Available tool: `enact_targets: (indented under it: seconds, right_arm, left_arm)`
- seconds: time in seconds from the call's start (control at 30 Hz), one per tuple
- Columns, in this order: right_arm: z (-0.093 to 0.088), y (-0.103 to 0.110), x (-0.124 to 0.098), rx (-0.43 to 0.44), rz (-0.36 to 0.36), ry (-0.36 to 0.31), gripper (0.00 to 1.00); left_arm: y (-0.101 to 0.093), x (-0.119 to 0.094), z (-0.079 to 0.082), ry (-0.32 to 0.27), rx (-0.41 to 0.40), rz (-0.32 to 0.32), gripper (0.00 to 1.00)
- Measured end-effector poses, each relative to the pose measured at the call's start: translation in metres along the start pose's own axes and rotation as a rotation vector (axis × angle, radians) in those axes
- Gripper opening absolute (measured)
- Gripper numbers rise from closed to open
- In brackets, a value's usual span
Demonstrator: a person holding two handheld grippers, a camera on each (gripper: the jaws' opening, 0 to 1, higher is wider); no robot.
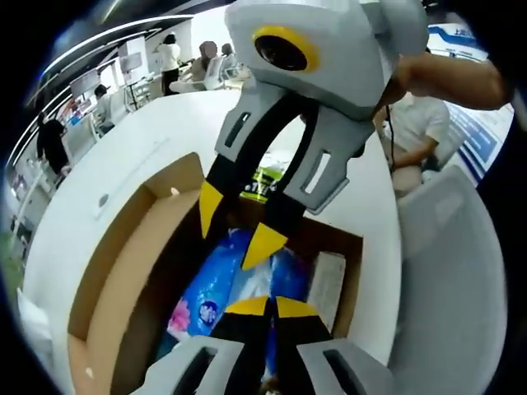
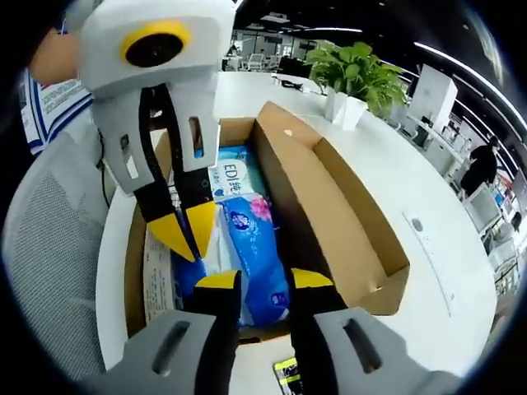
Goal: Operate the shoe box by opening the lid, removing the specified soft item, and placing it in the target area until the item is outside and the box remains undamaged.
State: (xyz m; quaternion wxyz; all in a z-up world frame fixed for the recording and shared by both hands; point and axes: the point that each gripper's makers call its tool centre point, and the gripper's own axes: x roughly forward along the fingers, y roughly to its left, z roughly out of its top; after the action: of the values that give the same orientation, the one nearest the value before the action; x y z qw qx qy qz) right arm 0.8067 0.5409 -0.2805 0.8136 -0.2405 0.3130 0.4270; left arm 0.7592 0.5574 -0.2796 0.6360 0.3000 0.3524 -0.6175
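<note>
Box (image 2: 362, 239) sits open on the counter (image 2: 461, 247), lid folded out flat, and the blue soft pack (image 2: 251, 247) lies inside w/ its long axis along the box length. Right hand-held gripper (image 2: 259, 280) hangs just above the pack's near end, jaws spread, nothing held. Left hand-held gripper (image 1: 268, 306) faces it from the opp. end, jaws nearly pressed together, empty, so the right looks better set for the grab.

White round tabletop (image 2: 461, 271) sitting in an open-plan office. Potted plant (image 2: 356, 76) standing at its far edge. Grey mesh chair (image 2: 49, 255) sitting alongside. Ceiling strip lights (image 1: 99, 37) glowing overhead; people (image 1: 169, 56) standing among desks in background.
</note>
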Motion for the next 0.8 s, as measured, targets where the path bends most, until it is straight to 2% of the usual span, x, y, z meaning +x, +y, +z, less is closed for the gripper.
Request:
enact_targets:
  seconds: [0.17,0.33,0.43,0.8]
  right_arm:
    - [-0.001,0.003,0.005,-0.014,-0.004,0.025,0.12]
    - [0.004,0.001,0.004,-0.013,-0.023,0.013,0.02]
    - [0.006,-0.003,0.006,-0.008,-0.035,0.001,0.01]
    - [0.027,-0.003,-0.012,0.001,-0.046,-0.051,0.00]
  left_arm:
    - [0.001,-0.002,0.001,-0.006,-0.002,0.006,0.00]
    - [0.004,-0.007,0.003,-0.026,-0.014,0.020,0.00]
    - [0.005,-0.011,0.006,-0.040,-0.025,0.030,0.00]
    - [0.005,-0.032,0.012,-0.075,-0.048,0.073,0.00]
